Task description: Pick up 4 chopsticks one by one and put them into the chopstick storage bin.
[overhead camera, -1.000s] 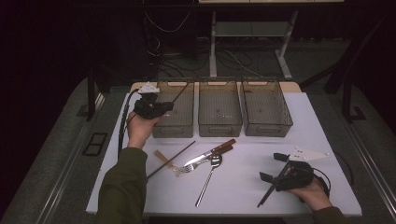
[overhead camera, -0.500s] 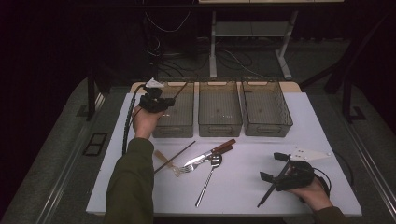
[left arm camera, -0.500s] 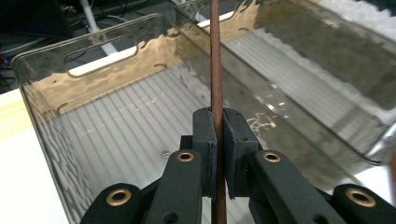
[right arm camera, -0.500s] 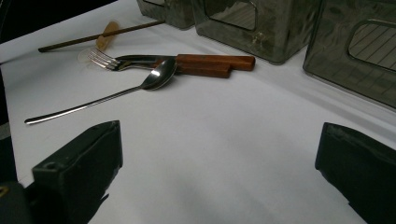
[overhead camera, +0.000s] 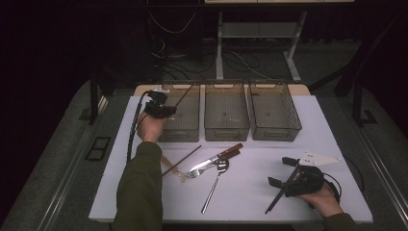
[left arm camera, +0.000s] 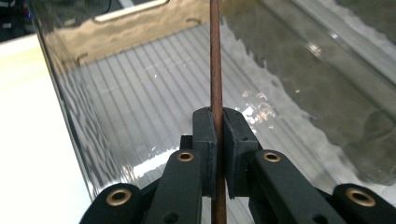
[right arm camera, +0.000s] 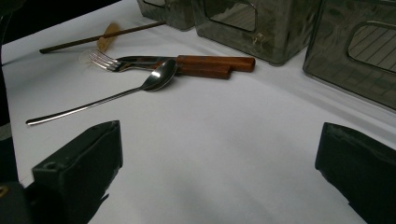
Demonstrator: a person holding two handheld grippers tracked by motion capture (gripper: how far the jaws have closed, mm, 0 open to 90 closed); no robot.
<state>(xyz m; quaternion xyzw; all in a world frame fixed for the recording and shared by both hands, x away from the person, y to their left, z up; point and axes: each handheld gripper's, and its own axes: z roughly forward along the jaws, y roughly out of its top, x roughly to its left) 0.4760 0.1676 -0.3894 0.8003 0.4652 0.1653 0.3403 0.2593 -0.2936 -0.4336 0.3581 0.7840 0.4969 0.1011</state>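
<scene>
Left hand-held gripper (left arm camera: 215,140) clamps a chopstick (left arm camera: 215,56) inside the leftmost bin's (overhead camera: 183,126) walls.

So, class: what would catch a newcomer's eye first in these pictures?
The left gripper, shut on a brown chopstick over the left of three clear bins. Next, the cutlery on the white table: a spoon, a fork, a wooden-handled knife. The right gripper rests open at the near right.

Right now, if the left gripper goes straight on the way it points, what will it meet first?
Probably the ribbed floor of the leftmost clear bin. The left gripper, shut on a brown chopstick, points down into that bin, so the chopstick's far end would likely touch first. That end is out of frame, so depth is uncertain.
</scene>
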